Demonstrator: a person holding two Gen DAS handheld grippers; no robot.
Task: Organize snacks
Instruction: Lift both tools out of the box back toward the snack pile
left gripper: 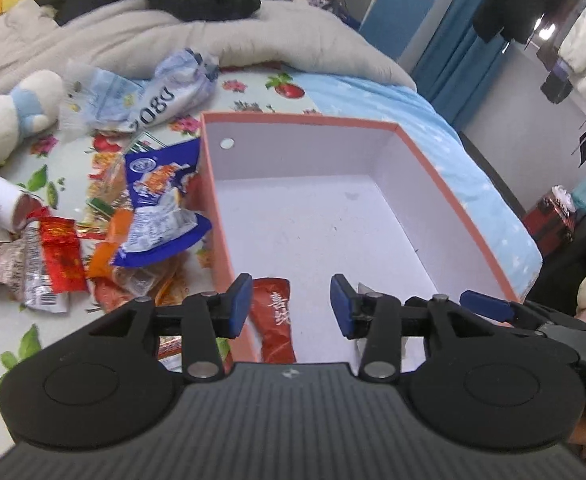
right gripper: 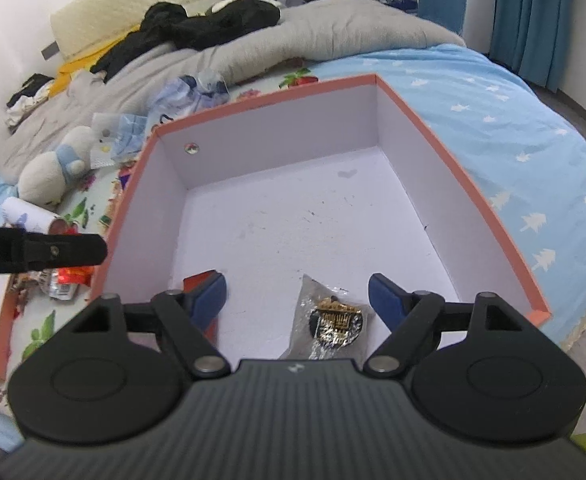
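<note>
— Left claw (left gripper: 291,306)?
— Spread wide, gripping nothing, poised over the near left corner of the box (left gripper: 429,160). Left finger just above the box's left wall, right finger over the white floor.
— Right claw (right gripper: 297,300)?
— Likewise released, hanging over the near end of the same box (right gripper: 433,120), pointing toward the far wall.
— Inside the box?
— Red snack packet (left gripper: 275,320) lying flat against the left wall, below the left claw. Silver packet with a gold-and-black emblem (right gripper: 329,320) flat on the floor between the right claw's fingers, touched by neither.
— Outside?
— Heap of snack wrappers (left gripper: 93,248) on the floral sheet (left gripper: 37,328) just left of the box: blue-and-white bag (left gripper: 161,208) on top, red foil packs beside it, pale blue bags (left gripper: 161,92) farther back. White plush toy (left gripper: 9,116) at the far left.
— Room?
— Bed with grey duvet (right gripper: 313,36) bunched behind, black clothes (right gripper: 213,24) on it, light blue sheet with white trees (right gripper: 513,140) to the right, blue curtains (right gripper: 533,16) beyond.
</note>
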